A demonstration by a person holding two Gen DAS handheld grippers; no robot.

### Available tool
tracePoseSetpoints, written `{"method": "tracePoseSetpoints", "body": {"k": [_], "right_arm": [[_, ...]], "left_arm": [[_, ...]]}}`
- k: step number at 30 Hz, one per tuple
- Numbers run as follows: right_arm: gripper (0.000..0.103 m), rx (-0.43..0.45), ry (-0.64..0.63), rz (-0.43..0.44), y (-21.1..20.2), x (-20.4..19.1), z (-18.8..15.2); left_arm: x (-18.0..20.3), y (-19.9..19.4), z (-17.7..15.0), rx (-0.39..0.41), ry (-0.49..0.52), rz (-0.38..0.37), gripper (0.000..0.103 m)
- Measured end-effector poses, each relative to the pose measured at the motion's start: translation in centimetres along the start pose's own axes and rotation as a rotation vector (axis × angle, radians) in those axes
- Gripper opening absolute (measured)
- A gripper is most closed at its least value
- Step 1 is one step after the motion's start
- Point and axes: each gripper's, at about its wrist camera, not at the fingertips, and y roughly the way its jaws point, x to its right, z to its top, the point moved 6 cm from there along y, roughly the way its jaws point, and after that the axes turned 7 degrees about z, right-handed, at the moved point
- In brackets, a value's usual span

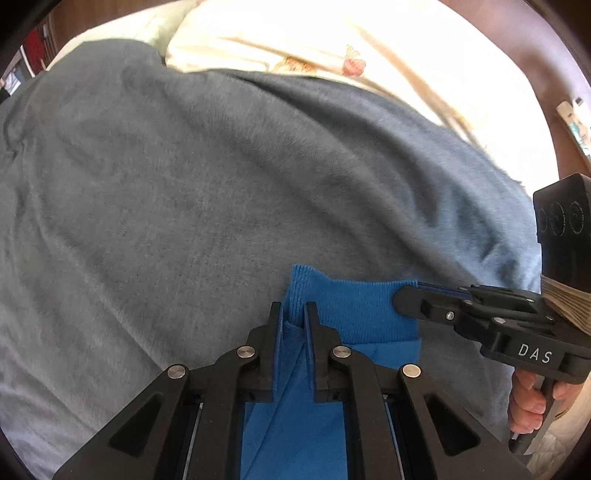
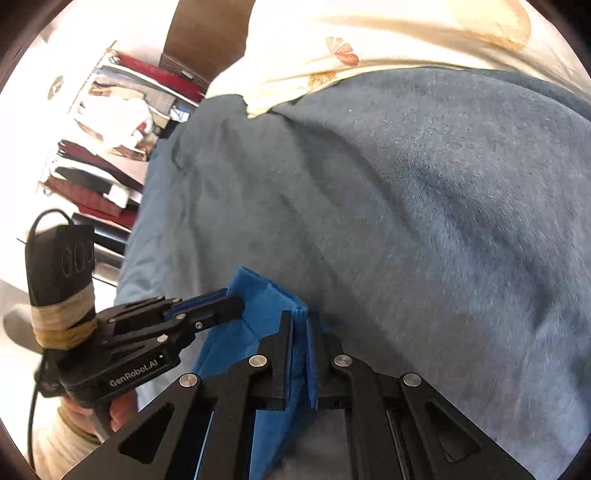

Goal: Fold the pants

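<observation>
Pants (image 1: 354,306) bright blue, bunched at ribbed edge, lifted over grey blanket (image 1: 184,206) on bed. My left gripper (image 1: 293,314) clenched on edge; right gripper (image 2: 300,325) clamped on layers beside it. No finished fold visible; I judge folding early, most left.

A grey-blue blanket (image 1: 184,192) covers most of the bed, rumpled into soft folds. Beyond it lies a cream sheet (image 1: 295,40) printed with butterflies (image 2: 342,50), bright under strong light. A dark brown headboard (image 2: 207,33) rises behind the sheet. Off the blanket's edge stands a rack (image 2: 107,147) stacked with red, dark and white fabrics, washed out by glare. On the opposite side, past the bed, a brown wooden surface (image 1: 565,85) shows, with small packets (image 1: 576,125) on it.
</observation>
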Motion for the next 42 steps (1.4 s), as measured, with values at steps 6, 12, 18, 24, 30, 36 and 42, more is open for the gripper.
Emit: {"method": "tracePoseSetpoints", "body": {"k": [6, 12, 18, 24, 30, 36, 42], "right_arm": [[0.011, -0.048, 0.024, -0.003, 1.3, 1.3, -0.2], [0.030, -0.060, 0.103, 0.032, 0.8, 2.2, -1.3], [0.030, -0.072, 0.128, 0.093, 2.1, 2.3, -2.0], [0.030, -0.099, 0.128, 0.112, 3.8, 2.5, -2.3], [0.018, -0.099, 0.098, 0.111, 3.2, 1.9, -2.2], [0.016, 0.007, 0.034, 0.062, -0.5, -0.3, -1.3], [0.016, 0.028, -0.016, -0.032, 0.3, -0.3, -0.2]], "left_arm": [[-0.6, 0.3, 0.1, -0.018, -0.001, -0.015, 0.016], [-1.1, -0.6, 0.9, -0.021, 0.024, -0.041, 0.034], [-1.8, 1.6, 0.2, -0.097, -0.043, -0.095, 0.034], [-2.7, 3.0, -0.5, -0.116, -0.106, -0.115, 0.034], [-1.6, 0.2, -0.4, -0.040, -0.034, -0.117, 0.016], [-1.1, -1.7, 1.2, 0.020, 0.012, -0.140, 0.014], [-2.2, 1.1, 2.1, -0.025, -0.011, -0.091, 0.013]]}}
